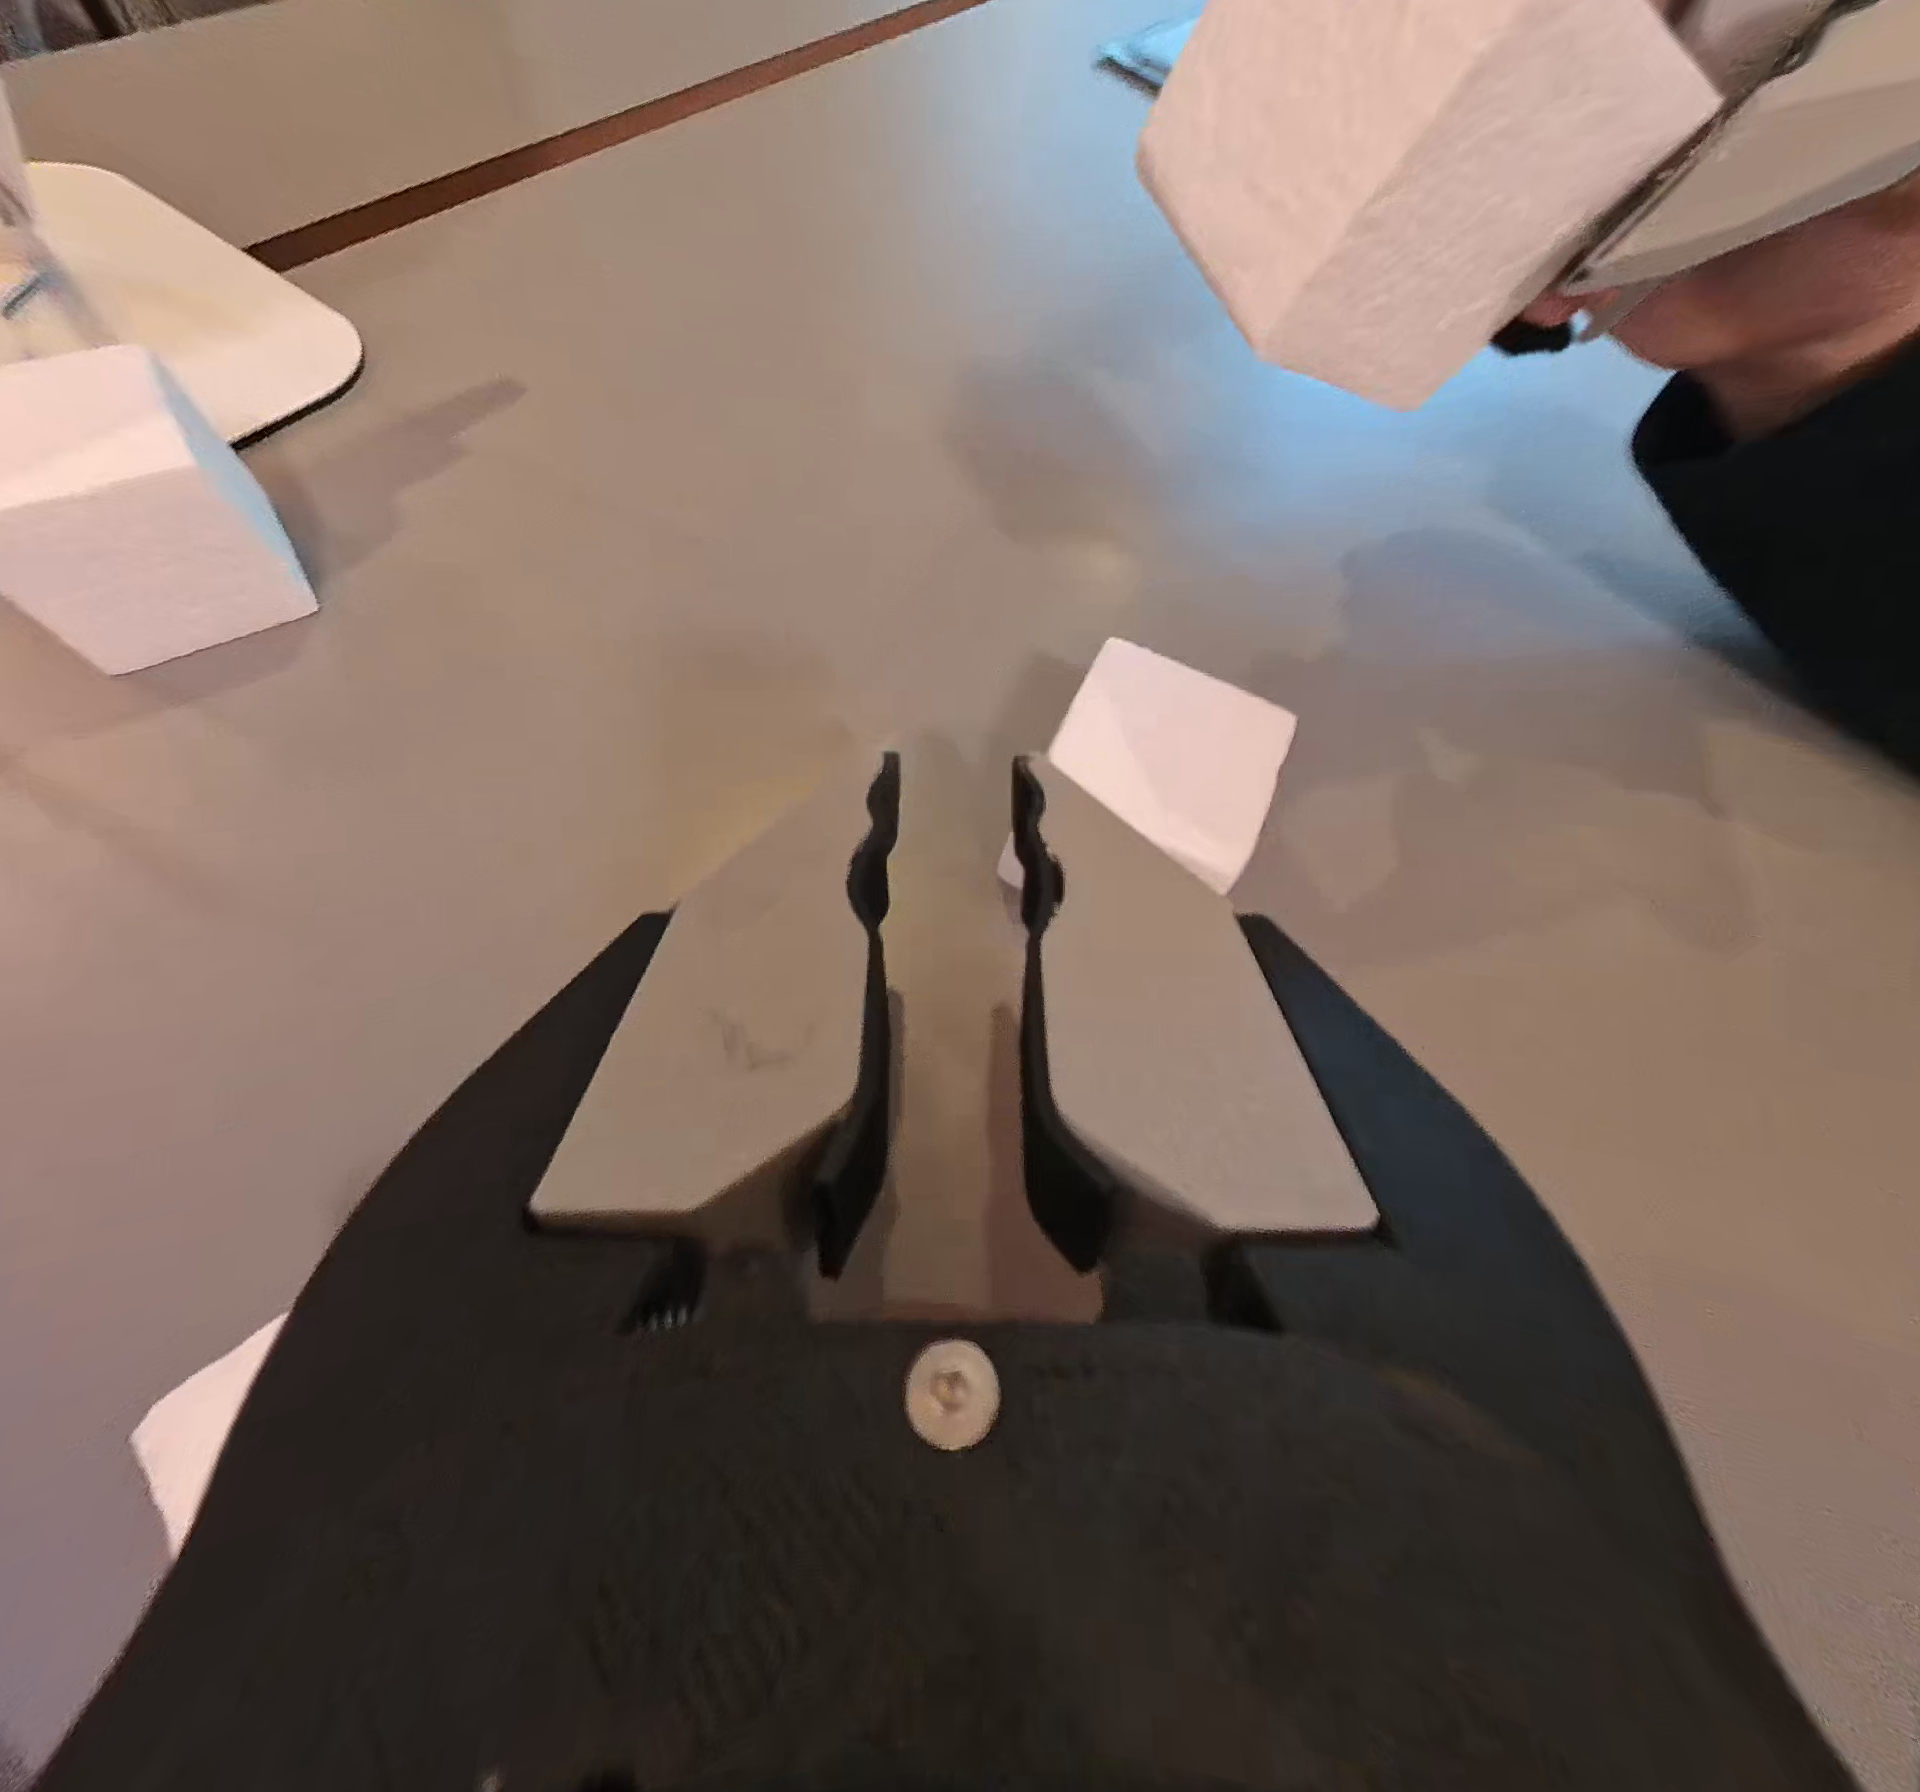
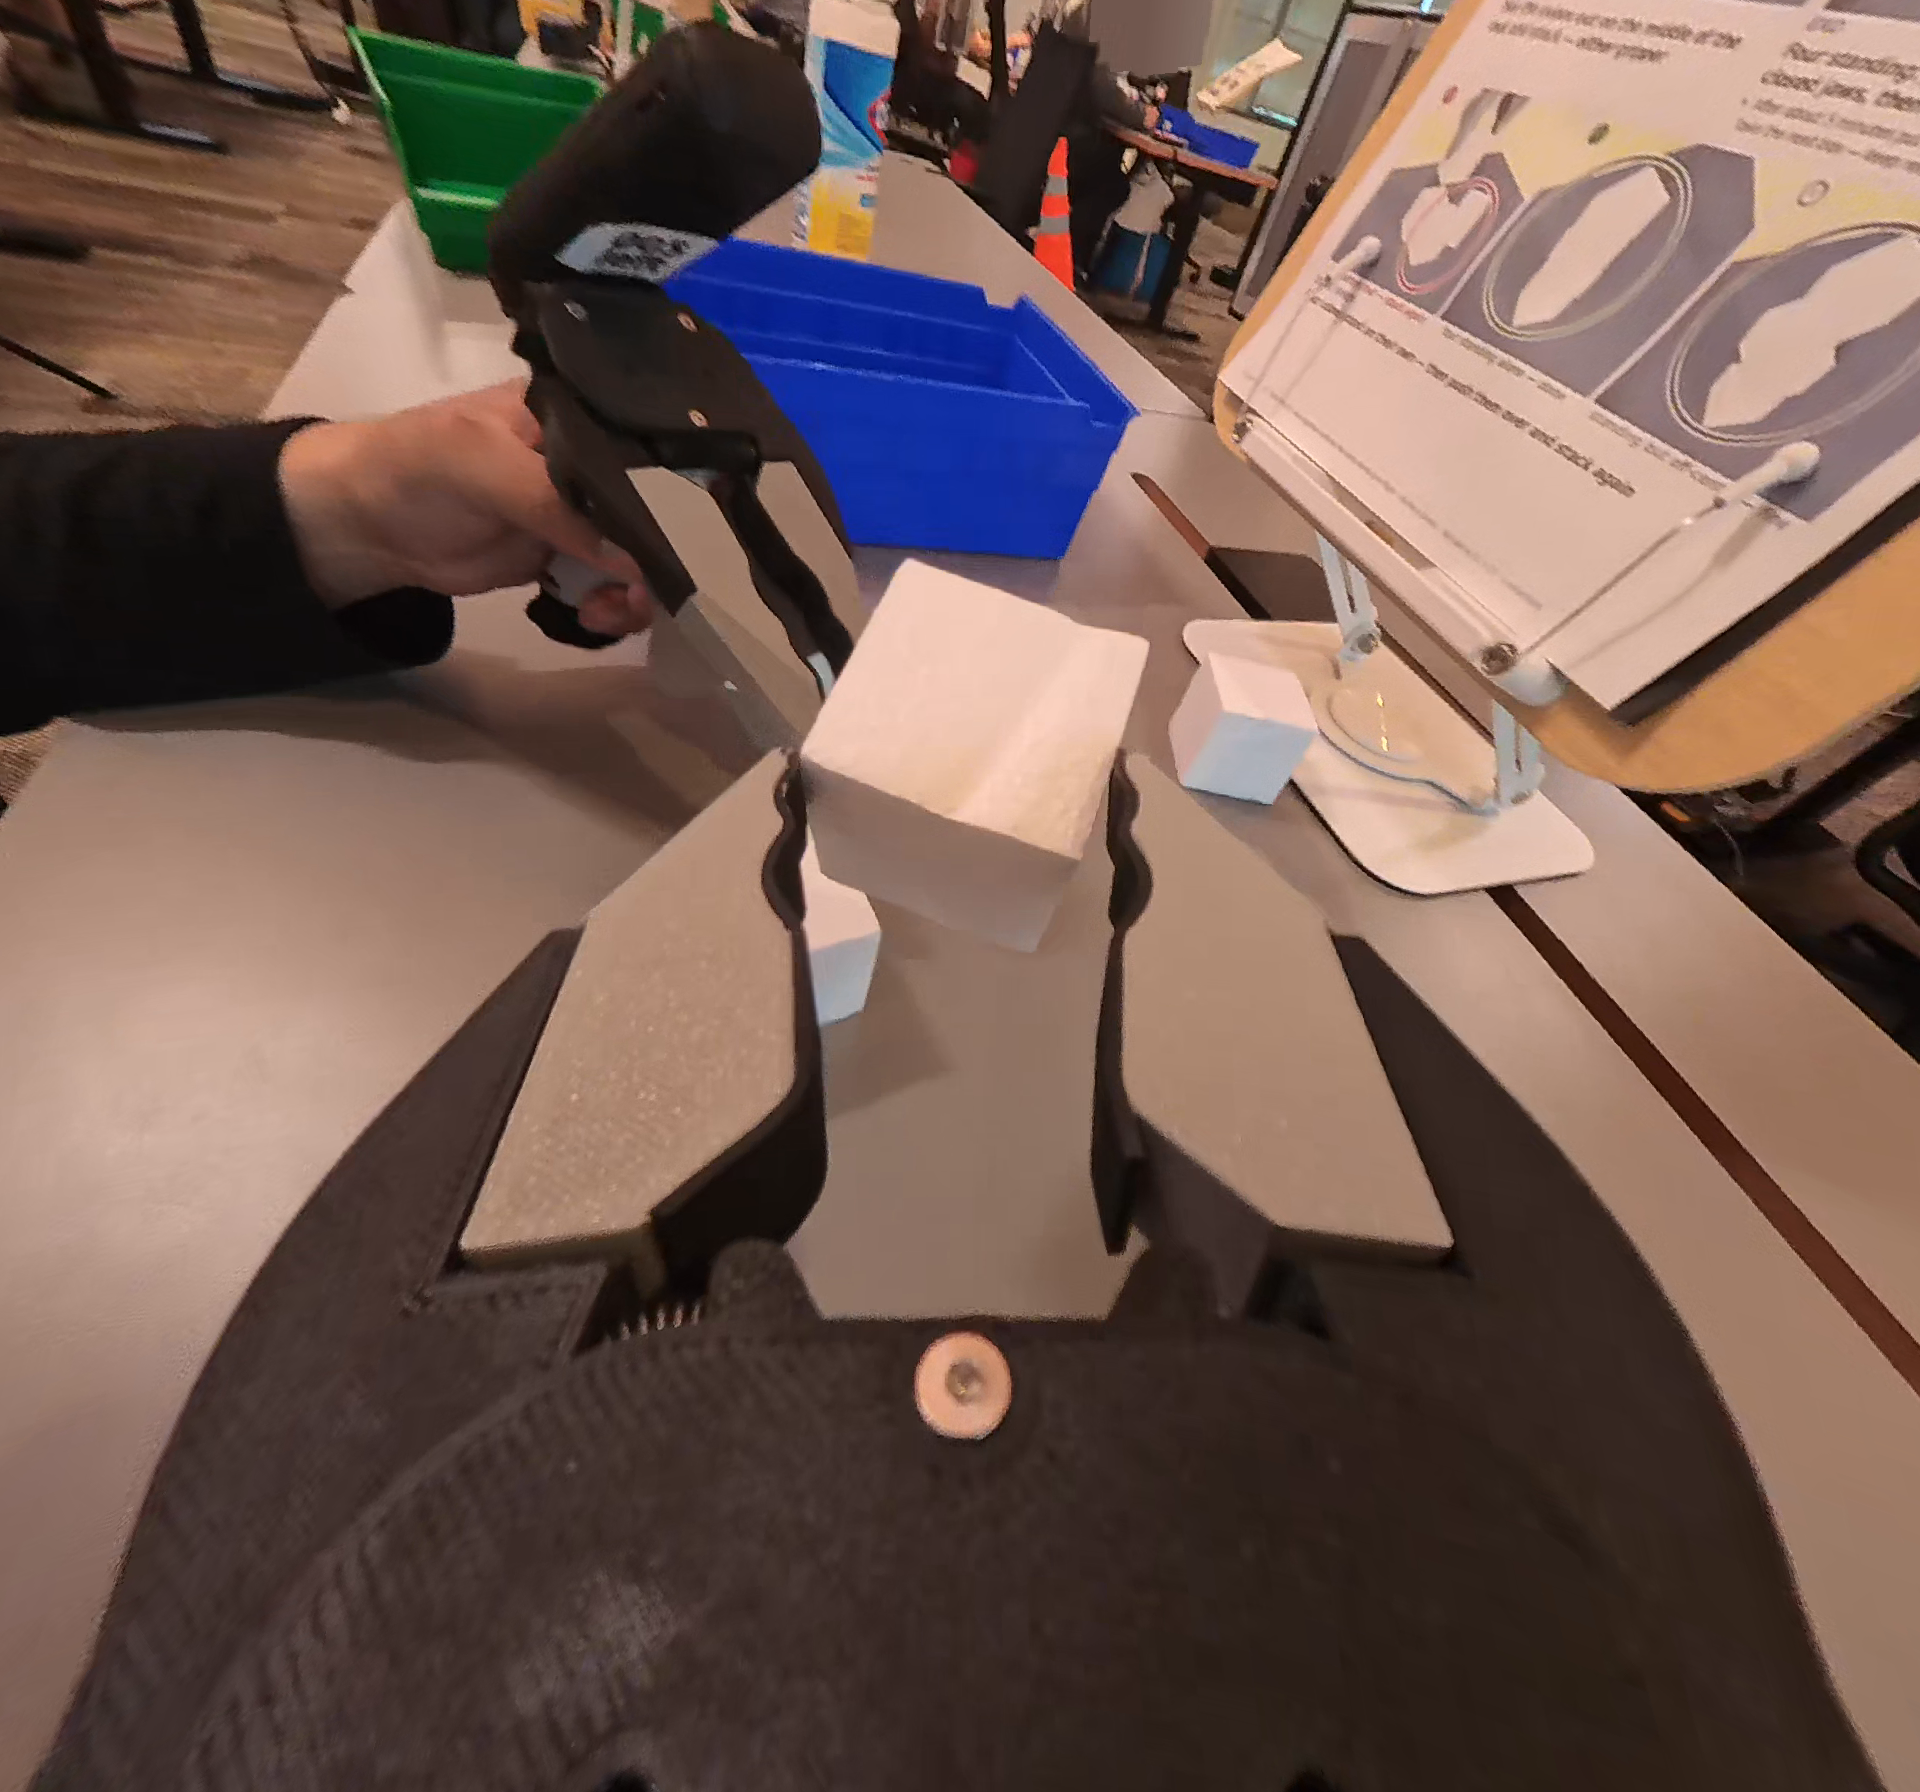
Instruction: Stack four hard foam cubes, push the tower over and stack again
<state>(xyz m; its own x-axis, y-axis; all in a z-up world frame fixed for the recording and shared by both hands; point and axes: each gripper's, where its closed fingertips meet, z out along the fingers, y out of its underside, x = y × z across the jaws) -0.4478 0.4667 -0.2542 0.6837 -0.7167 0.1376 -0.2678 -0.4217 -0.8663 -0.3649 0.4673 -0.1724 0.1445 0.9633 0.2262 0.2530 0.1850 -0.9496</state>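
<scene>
My right gripper (image 2: 956, 807) is shut on a white foam cube (image 2: 966, 755) and holds it above the grey table (image 2: 260, 911). In the left wrist view this cube (image 1: 1423, 132) hangs at the top right. My left gripper (image 1: 956, 771) is empty, its jaws a narrow gap apart, low over the table. A second cube (image 1: 1174, 766) lies tilted just right of its tip; in the right wrist view it (image 2: 840, 953) sits below the held cube. A third cube (image 1: 135, 516) stands by the stand's base. A fourth (image 1: 197, 1420) is half hidden under my left gripper.
A document stand with an instruction sheet (image 2: 1558, 288) and a white base (image 2: 1455, 838) stands at the table's side. A blue bin (image 2: 935, 412) and a green bin (image 2: 468, 132) sit behind. A dark seam (image 1: 623, 132) runs along the table. The grippers' ends are close to 12 centimetres from one another.
</scene>
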